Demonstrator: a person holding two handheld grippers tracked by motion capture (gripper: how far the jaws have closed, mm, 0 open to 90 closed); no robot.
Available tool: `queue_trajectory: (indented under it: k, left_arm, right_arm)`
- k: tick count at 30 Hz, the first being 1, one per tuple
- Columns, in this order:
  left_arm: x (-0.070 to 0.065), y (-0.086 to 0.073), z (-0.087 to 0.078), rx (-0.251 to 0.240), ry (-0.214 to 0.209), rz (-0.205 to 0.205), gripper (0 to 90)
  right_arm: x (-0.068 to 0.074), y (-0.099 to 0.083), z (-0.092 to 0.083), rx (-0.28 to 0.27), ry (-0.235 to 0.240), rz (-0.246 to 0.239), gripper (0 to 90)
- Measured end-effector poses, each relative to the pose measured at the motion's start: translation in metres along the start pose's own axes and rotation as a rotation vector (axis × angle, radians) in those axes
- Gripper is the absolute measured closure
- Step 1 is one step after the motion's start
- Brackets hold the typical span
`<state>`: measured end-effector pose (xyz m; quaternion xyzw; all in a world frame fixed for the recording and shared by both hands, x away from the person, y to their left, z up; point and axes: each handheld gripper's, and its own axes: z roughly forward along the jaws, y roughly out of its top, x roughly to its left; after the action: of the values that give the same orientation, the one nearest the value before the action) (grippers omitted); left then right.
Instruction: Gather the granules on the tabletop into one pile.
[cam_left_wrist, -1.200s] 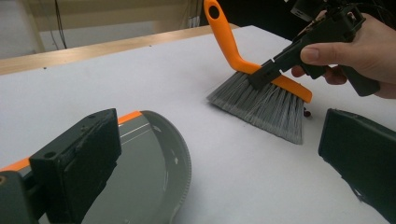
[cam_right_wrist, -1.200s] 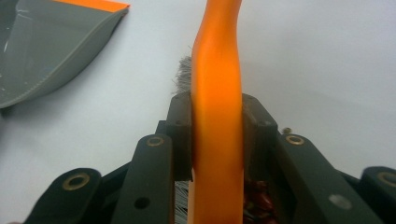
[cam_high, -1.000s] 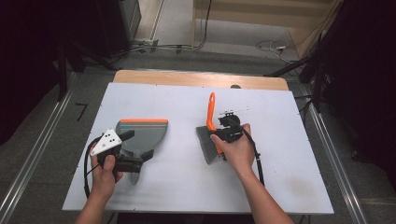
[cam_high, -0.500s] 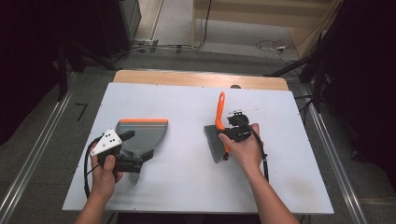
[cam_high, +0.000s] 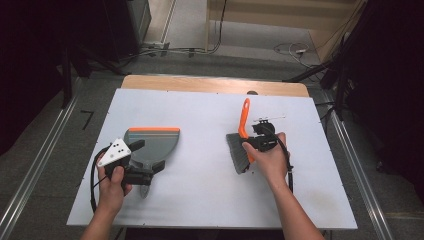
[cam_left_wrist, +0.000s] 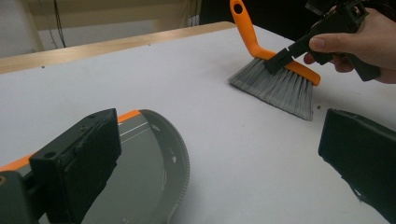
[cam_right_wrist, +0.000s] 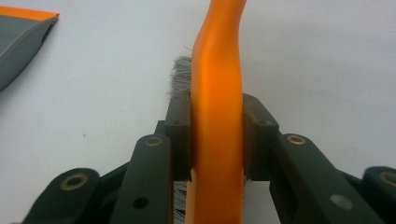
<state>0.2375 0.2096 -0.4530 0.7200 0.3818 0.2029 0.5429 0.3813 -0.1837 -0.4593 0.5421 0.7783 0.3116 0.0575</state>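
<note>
On white table: right tool clamps orange brush; left tool wide; no writing legible.

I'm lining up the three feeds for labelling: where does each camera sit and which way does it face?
High view: above the person's side, looking forward and down on the table; forearms and both hands show.
Left gripper view: rides the left gripper, looking across the dustpan toward the brush; its open jaws show.
Right gripper view: rides the right gripper, looking along its jaws, clamped on the brush's orange handle.
All three share the brush and dustpan.
</note>
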Motion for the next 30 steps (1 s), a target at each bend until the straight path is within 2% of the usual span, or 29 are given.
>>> queue_trajectory:
  k: [21, 30]
  left_arm:
    - [0.000, 0.000, 0.000, 0.000, 0.001, 0.000, 0.0]
    - [0.000, 0.000, 0.000, -0.001, 0.001, -0.001, 0.0]
  right_arm:
    - [-0.020, -0.003, -0.008, -0.011, -0.029, 0.024, 66.9]
    - [-0.032, -0.006, -0.013, -0.022, -0.035, 0.051, 66.8]
